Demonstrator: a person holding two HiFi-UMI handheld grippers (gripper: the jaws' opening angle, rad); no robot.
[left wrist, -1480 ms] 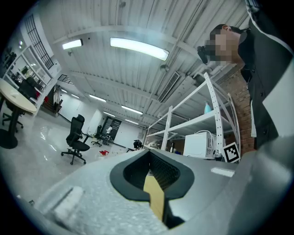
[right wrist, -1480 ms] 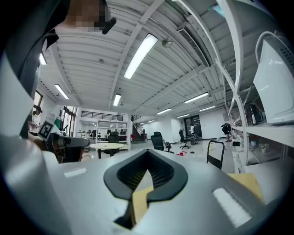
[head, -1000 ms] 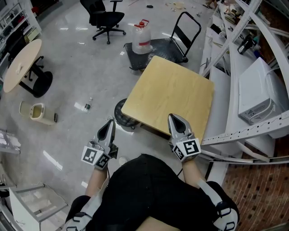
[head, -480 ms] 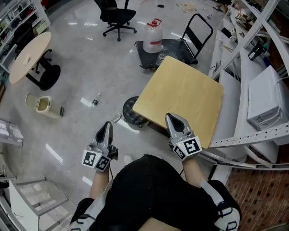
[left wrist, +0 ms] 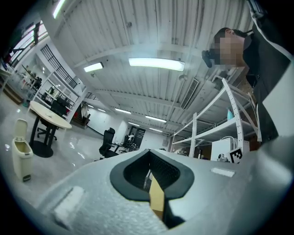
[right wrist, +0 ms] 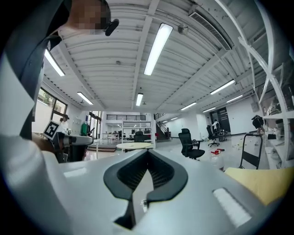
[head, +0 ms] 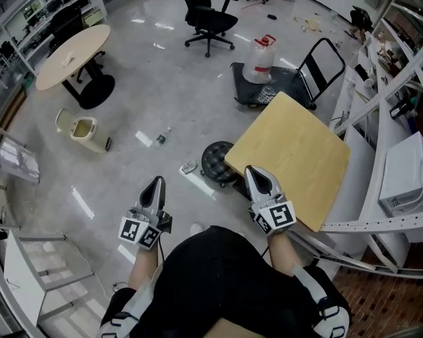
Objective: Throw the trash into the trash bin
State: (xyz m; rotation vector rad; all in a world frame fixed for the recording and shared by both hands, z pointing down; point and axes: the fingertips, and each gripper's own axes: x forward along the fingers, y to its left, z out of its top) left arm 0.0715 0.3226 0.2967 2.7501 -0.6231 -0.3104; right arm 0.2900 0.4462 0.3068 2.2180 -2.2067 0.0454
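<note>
Plainly both clenched empty, my left gripper (head: pixel 157 181) sits nearer than the right gripper (head: pixel 254 173) to what looks like floor litter (head: pixel 189 168) ahead, trash bin (head: pixel 98 140) farther left.

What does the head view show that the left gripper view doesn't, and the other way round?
Only the head view: floor litter and the water jug on its cart. Only the left gripper view: the ceiling lights. Both: the trash bin, round table, office chair and the left gripper, jaws together.
</note>
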